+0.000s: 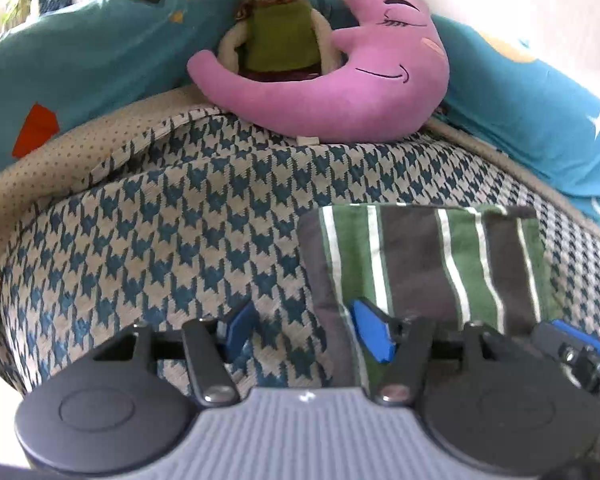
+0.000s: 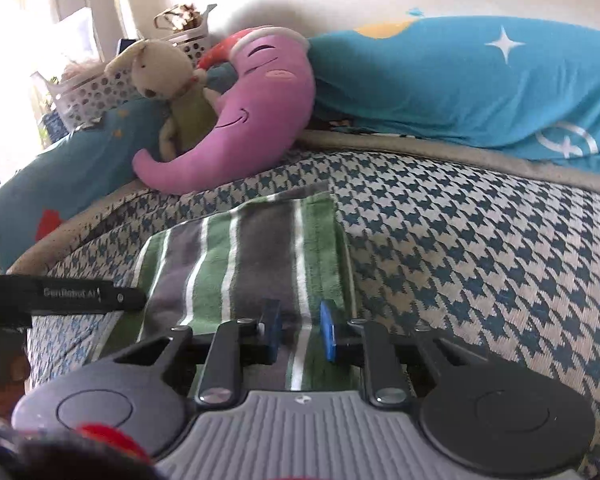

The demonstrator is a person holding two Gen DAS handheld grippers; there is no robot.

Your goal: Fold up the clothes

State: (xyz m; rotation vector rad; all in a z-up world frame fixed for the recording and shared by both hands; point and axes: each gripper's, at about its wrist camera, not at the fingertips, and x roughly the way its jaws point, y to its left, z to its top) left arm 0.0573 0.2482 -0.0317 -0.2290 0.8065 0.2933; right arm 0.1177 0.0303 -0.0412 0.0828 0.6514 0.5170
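- Both jaws are held apart: left gripper (image 1: 306, 334) straddles the folded green-and-grey striped cloth's (image 1: 420, 264) left edge, right gripper (image 2: 302, 334) above it.
- Cloth is laid flat on the houndstooth-patterned bed cover (image 2: 460, 240).

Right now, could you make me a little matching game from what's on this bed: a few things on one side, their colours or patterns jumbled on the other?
Things
1. moon cushion
2. folded cloth
3. bed cover
4. rabbit toy's top

Looks
A. blue-and-white houndstooth
B. plain green
C. pink, with a smiling face
D. green, grey and white stripes

Pairs: 1-C, 2-D, 3-A, 4-B

Both grippers are open: the left gripper at the cloth's near left edge, the right gripper over its near edge.
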